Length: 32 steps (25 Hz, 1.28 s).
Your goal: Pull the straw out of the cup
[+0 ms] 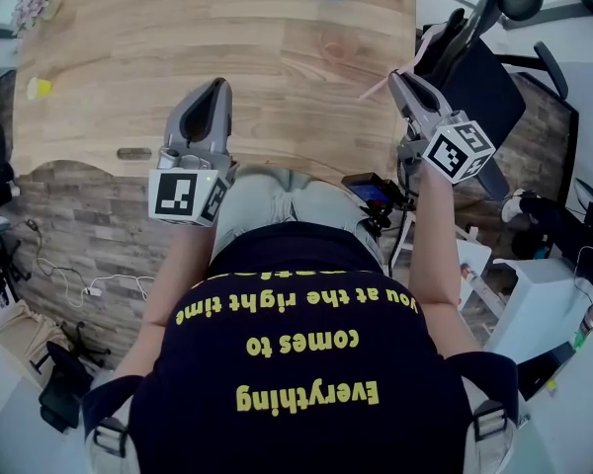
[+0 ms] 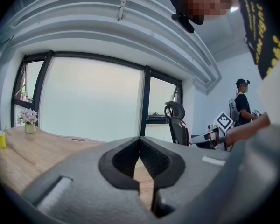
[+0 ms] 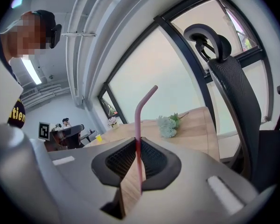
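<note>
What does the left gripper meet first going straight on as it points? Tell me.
Nothing stands in its line: the left gripper aims across the bare light wooden tabletop. Tilted slightly down, it would probably touch that wood first; depth is unclear.

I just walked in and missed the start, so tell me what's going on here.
A person at a wooden table holds a claw in each hand. The right claw is shut on a pink straw, up in the air and well apart from the yellow cup at the table's left edge. The left claw is shut on nothing, over the table.
</note>
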### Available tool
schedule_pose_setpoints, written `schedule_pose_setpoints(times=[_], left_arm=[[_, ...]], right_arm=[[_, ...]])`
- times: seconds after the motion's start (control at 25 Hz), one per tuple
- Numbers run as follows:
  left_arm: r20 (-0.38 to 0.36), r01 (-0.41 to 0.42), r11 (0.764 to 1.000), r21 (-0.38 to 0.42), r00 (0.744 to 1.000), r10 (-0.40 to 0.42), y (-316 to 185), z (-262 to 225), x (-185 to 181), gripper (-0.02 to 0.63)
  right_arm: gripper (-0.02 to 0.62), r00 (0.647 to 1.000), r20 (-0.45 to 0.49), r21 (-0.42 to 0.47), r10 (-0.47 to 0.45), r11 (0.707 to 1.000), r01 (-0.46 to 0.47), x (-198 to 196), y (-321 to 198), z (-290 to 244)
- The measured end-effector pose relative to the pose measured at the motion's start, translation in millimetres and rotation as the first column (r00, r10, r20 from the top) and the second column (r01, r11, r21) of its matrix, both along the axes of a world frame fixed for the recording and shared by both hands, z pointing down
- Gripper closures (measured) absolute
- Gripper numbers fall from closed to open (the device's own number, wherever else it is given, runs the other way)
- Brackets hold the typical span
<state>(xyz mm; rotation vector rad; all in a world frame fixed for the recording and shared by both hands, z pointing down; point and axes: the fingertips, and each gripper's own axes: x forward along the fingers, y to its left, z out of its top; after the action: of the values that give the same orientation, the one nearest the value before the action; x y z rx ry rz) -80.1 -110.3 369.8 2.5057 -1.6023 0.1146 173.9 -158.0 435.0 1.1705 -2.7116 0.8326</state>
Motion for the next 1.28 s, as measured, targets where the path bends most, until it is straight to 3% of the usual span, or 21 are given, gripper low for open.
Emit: schedule_pose_setpoints(times=[0.2, 0.4, 0.92, 1.28], left_arm=[[0.001, -0.008, 1.000, -0.006, 1.000, 0.008, 0.5, 1.9, 0.7, 0.606], [-0.001, -0.014, 1.000, -0.008, 1.000, 0.014, -2.1, 2.7, 1.8, 0.606], [0.004, -0.001, 1.000, -0.025, 1.000, 0.001, -2.4, 8.8, 0.5, 0.606], [0.017, 0.001, 1.000, -0.028, 1.000, -0.001, -4.1, 12.2, 0.4, 0.606]], right_arm=[[0.557, 1.000, -0.021, -0.091, -0.012, 0.996, 0.011, 2.3, 8.2, 23.8], [0.557, 1.000, 0.019, -0.192, 0.000, 0.981, 0.004, 4.8, 11.8, 49.3], [0.557, 0.998, 0.070, -0.416, -0.001, 0.909, 0.030, 8.7, 24.3, 105.2], [0.557, 0.997, 0.076, -0.471, 0.009, 0.882, 0.028, 6.3, 26.4, 125.9]])
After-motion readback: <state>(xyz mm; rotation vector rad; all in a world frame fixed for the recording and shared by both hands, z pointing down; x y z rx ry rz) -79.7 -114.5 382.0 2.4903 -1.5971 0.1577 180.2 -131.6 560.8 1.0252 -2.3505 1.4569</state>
